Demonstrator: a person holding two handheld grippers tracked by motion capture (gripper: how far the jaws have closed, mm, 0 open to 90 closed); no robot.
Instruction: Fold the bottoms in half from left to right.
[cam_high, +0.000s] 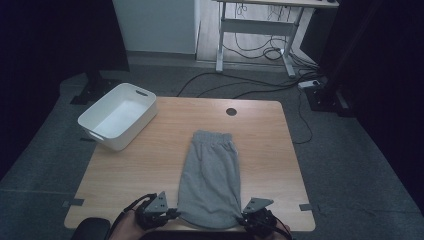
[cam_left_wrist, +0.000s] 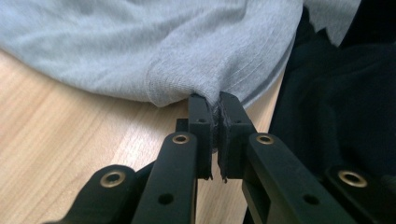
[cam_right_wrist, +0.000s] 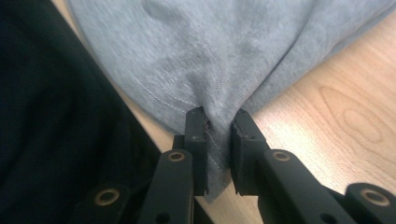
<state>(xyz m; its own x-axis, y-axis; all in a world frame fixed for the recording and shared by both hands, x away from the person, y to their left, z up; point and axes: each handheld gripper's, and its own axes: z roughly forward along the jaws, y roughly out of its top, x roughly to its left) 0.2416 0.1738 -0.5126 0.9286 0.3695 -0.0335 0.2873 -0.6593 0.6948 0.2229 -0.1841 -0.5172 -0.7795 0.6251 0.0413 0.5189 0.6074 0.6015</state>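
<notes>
A pair of grey shorts (cam_high: 210, 175) lies flat on the wooden table (cam_high: 140, 165), waistband at the far end and hem at the near edge. My left gripper (cam_high: 172, 215) is at the hem's left corner. In the left gripper view the left gripper (cam_left_wrist: 212, 100) is shut on a bunched fold of the grey shorts (cam_left_wrist: 154, 42). My right gripper (cam_high: 243, 218) is at the hem's right corner. In the right gripper view the right gripper (cam_right_wrist: 218, 116) pinches the grey shorts (cam_right_wrist: 219, 51), with cloth running down between the pads.
An empty white bin (cam_high: 117, 116) stands on the table's far left corner. A round cable hole (cam_high: 231, 111) sits near the far edge. Dark clothing (cam_left_wrist: 336, 116) of the person lies just off the near edge. Bare wood shows on both sides of the shorts.
</notes>
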